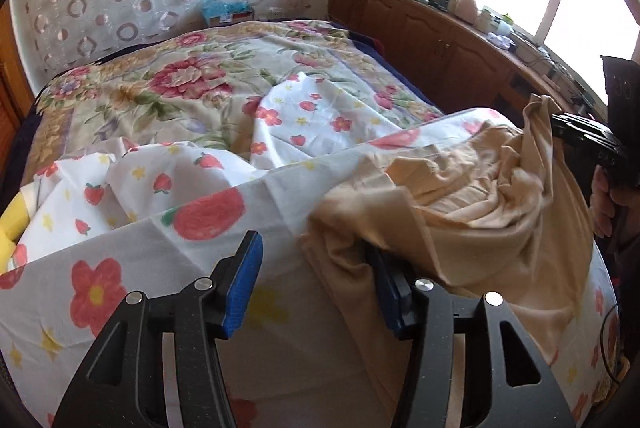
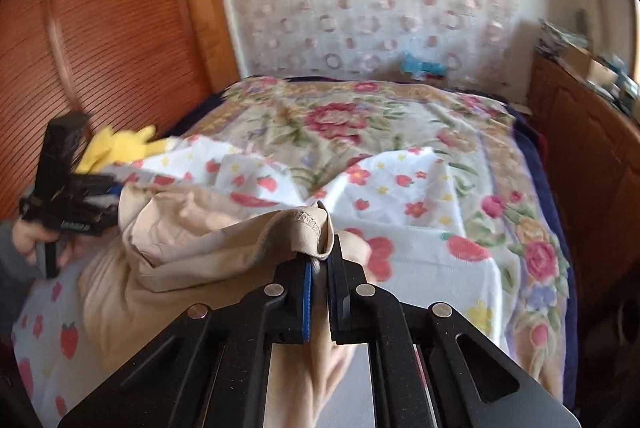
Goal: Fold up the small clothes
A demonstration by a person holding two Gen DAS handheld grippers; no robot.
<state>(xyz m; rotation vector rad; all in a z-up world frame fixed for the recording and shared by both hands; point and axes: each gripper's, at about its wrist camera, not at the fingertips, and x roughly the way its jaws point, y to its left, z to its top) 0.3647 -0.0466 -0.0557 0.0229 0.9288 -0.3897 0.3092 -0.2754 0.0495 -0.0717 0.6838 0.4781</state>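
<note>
The left gripper (image 1: 316, 280) stands wide open over the white strawberry-print sheet (image 1: 120, 268), and the beige garment (image 1: 460, 196) drapes over its right finger, hiding the tip. The right gripper (image 2: 319, 264) is closed, pinching a stitched hem of the garment (image 2: 200, 228), which lies crumpled on the sheet. A yellow cloth (image 2: 120, 146) is partly hidden behind.
</note>
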